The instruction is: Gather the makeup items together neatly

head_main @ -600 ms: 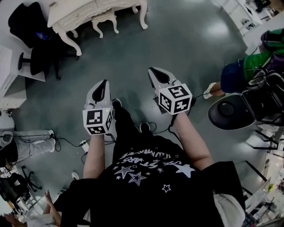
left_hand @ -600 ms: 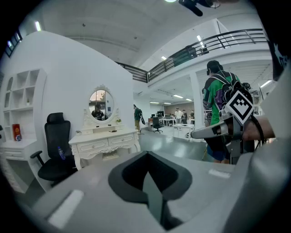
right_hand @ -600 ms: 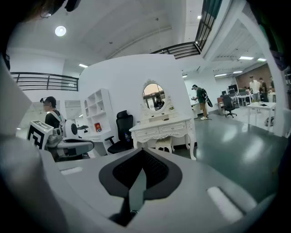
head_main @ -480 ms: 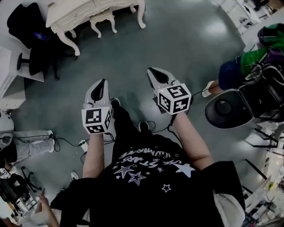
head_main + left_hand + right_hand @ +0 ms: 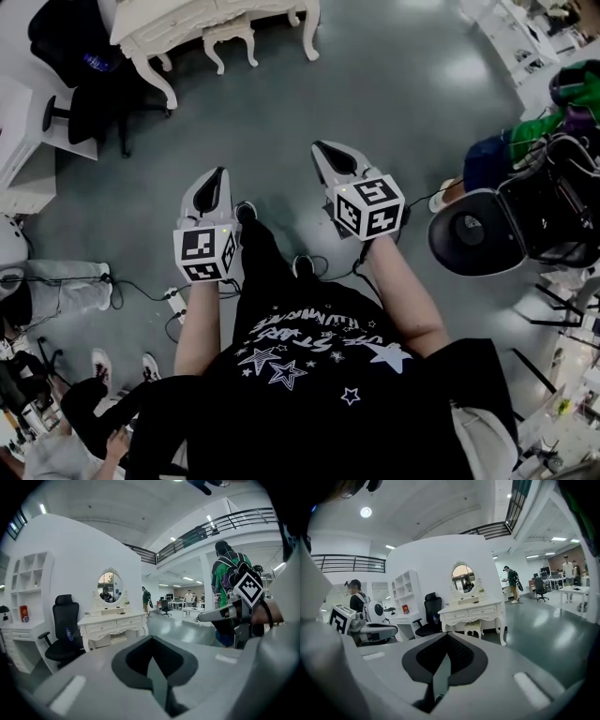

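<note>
I stand on a grey floor, some way from a white dressing table (image 5: pixel 187 14) with an oval mirror (image 5: pixel 108 586). Small items lie on its top, too small to make out. My left gripper (image 5: pixel 221 172) is held out in front of me, jaws shut with nothing between them. My right gripper (image 5: pixel 320 146) is beside it, a little farther forward, also shut and empty. In the left gripper view the closed left gripper (image 5: pixel 151 637) points toward the table (image 5: pixel 112 623). In the right gripper view the closed right gripper (image 5: pixel 447 634) faces the table (image 5: pixel 473 611).
A white stool (image 5: pixel 230 36) is tucked under the table, and a black office chair (image 5: pixel 89 103) stands left of it. Cables (image 5: pixel 319 267) trail on the floor by my feet. At right are a round black seat (image 5: pixel 478 230) and a person in green (image 5: pixel 525 141). White shelves (image 5: pixel 407 592) line the wall.
Both grippers have kept their place. The head view has shifted a little, so the table sits slightly more to the right. A person at the lower left has moved.
</note>
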A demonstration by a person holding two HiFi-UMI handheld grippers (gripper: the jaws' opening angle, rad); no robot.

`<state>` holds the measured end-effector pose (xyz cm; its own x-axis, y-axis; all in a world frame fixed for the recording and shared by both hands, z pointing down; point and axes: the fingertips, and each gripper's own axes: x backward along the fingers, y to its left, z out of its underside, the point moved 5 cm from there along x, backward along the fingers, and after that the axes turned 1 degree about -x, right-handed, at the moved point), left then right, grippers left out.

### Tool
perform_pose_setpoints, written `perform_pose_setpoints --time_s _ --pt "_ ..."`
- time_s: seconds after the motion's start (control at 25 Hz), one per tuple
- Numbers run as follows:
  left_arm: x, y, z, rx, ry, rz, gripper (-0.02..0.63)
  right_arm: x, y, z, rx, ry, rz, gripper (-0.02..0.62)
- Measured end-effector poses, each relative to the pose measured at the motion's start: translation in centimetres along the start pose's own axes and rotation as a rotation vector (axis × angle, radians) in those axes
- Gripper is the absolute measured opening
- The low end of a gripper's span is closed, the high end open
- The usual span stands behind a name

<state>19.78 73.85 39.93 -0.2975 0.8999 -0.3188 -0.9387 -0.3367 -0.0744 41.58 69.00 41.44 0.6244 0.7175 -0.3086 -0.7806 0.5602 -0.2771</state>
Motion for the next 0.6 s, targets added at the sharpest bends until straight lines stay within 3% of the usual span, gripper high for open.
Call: perform_pose_setpoints --time_s 0.24,0.48,0.6 --pt "-1.4 2.6 -0.5 0.004 0.003 -0.019 0.002 -3.3 -0.1 -1.0 -0.002 -0.013 -0.003 0.029" --pt "-5.3 8.6 -0.9 0.026 0.002 -0.038 0.002 -10.9 -0.3 -3.5 -0.015 -0.012 -0.02 0.035" --pt "-8.4 13.0 -0.8 0.045 0.001 -0.029 0.002 -16.4 -0.5 -4.9 -0.02 0.005 -0.022 0.21"
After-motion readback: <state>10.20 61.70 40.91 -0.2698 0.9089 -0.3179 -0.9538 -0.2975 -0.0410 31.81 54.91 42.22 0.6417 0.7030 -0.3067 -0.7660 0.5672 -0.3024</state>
